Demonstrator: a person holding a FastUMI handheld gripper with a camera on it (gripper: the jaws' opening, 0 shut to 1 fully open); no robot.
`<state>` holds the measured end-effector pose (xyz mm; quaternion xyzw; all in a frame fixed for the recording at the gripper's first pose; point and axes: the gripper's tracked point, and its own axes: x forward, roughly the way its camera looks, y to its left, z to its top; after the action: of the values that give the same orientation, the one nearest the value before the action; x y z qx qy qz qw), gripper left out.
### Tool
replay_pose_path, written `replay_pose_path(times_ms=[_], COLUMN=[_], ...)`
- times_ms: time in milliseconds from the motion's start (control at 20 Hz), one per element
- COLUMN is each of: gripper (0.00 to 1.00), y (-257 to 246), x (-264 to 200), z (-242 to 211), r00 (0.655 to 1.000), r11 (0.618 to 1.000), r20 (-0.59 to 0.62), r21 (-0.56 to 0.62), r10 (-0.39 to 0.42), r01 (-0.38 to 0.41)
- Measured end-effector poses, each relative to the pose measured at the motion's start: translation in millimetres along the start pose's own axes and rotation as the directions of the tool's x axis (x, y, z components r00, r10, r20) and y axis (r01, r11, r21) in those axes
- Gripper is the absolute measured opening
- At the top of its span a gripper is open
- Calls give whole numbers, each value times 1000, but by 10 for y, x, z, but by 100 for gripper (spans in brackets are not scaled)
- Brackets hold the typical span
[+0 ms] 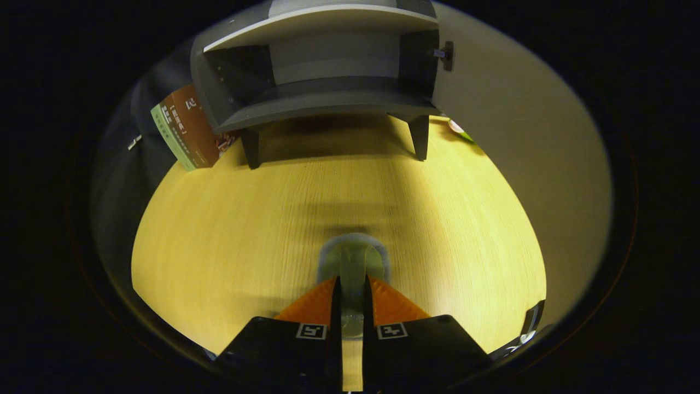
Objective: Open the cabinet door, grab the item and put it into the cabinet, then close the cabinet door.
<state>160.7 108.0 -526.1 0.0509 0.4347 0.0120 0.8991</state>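
Gripping a small translucent item (353, 261), the tool (353, 284) shows at the lower centre of the frame with its fingers (313, 302) drawn narrow, one pressing on each side of the item. The item appears as a rounded, pale greenish object with a grey rim; its exact type cannot be told. It projects forward from the fingertips, so its long axis appears to run along the fingers, pointing toward the cabinet (328, 82). The cabinet stands at the upper centre of the frame, on short legs on the counter (229, 219), well apart from the tool. Its door (519, 137) is swung open at the right of the frame, leaving the inner compartment exposed and facing the tool. A boxed package (188, 131) leans beside the cabinet at the upper left. Judged from this layout, the coming move is a straight advance, up the frame, carrying the item into the opening.
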Motion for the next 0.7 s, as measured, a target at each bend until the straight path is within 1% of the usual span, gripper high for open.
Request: replay_pose_path(times_ms=[100,250,400,550,700], gripper=[18,19,18,18,18], y=[61,107,139,220,277], x=[-198,-575,-1010,-1392,-1646], z=[235,614,969,1364,1758], r00=[998,990,981,972,972], r11=[999,1000,1000,999,997], r20=[61,141,193,235,236], r21=[26,15,9,50,76], r10=[21,19,3,-7,-16], r01=[-23,-22,-5,-4,-3])
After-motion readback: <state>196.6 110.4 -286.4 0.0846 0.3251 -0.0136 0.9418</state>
